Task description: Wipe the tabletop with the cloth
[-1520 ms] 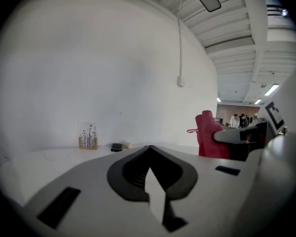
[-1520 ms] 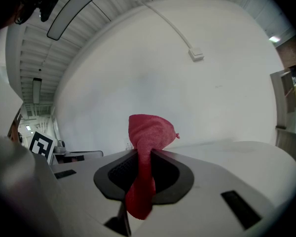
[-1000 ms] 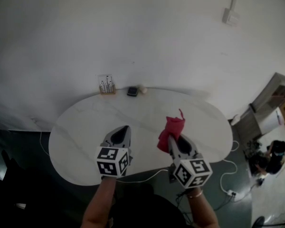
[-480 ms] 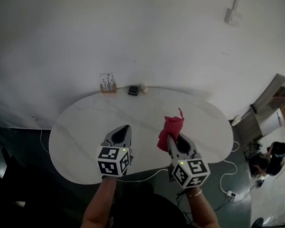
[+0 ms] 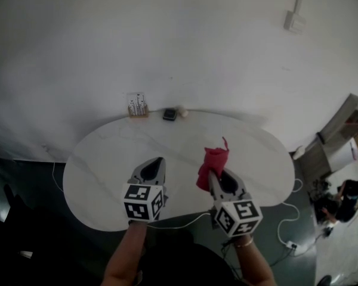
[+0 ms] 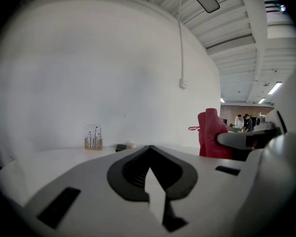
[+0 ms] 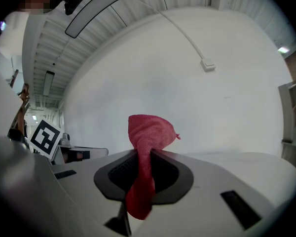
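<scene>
A white oval tabletop point(image 5: 107, 159) lies below me against a white wall. My right gripper point(image 5: 212, 173) is shut on a red cloth point(image 5: 213, 164), which bunches above its jaws over the table's near right part. In the right gripper view the red cloth point(image 7: 147, 147) stands pinched upright between the jaws. My left gripper point(image 5: 153, 165) hovers over the table's near middle, shut, with nothing in it. The left gripper view shows the cloth point(image 6: 212, 135) off to the right.
A small wooden rack of upright items point(image 5: 136, 107), a dark small object point(image 5: 169, 114) and a pale round thing point(image 5: 181, 111) sit at the table's far edge by the wall. A white cable point(image 5: 185, 221) hangs below the near edge. People point(image 5: 340, 198) are at far right on the floor.
Both grippers stay almost where they were. The view has shifted slightly, and the cloth remains pinched in the right gripper.
</scene>
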Available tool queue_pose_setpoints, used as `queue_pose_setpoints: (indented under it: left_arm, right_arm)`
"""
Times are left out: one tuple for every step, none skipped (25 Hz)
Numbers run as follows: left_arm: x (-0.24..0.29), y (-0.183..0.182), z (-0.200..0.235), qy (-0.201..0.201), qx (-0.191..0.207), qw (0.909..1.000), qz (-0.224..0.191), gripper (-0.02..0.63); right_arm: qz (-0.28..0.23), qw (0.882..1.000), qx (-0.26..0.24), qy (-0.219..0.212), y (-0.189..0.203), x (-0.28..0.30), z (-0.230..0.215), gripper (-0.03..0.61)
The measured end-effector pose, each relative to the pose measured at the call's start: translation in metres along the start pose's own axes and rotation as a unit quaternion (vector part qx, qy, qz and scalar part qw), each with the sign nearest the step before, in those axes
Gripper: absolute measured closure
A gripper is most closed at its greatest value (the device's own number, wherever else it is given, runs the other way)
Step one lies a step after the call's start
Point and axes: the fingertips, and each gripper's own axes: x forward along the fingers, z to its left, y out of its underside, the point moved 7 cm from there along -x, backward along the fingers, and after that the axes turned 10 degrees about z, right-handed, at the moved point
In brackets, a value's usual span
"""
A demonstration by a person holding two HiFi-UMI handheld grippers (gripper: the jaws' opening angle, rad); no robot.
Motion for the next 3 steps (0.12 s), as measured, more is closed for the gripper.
queue_pose_setpoints:
  left_arm:
    - [-0.0001,-0.0004,0.0008,-0.001,0.0,1.0,0.0,0.612]
    - [-0.0003,-0.001,0.0016,-0.001,0.001,1.0,0.0,0.612]
    - [-0.0004,-0.0015,0.0023,-0.002,0.001,1.0,0.0,0.612]
  right_arm:
    - [0.001,1.0,-0.001,-0.001,-0.0003,0.0008,0.0007,0.516]
    - [0.001,1.0,-0.001,-0.002,-0.0007,0.0016,0.0014,0.516]
    - [0.001,1.0,-0.002,-0.003,-0.0012,0.0023,0.0021,0.515]
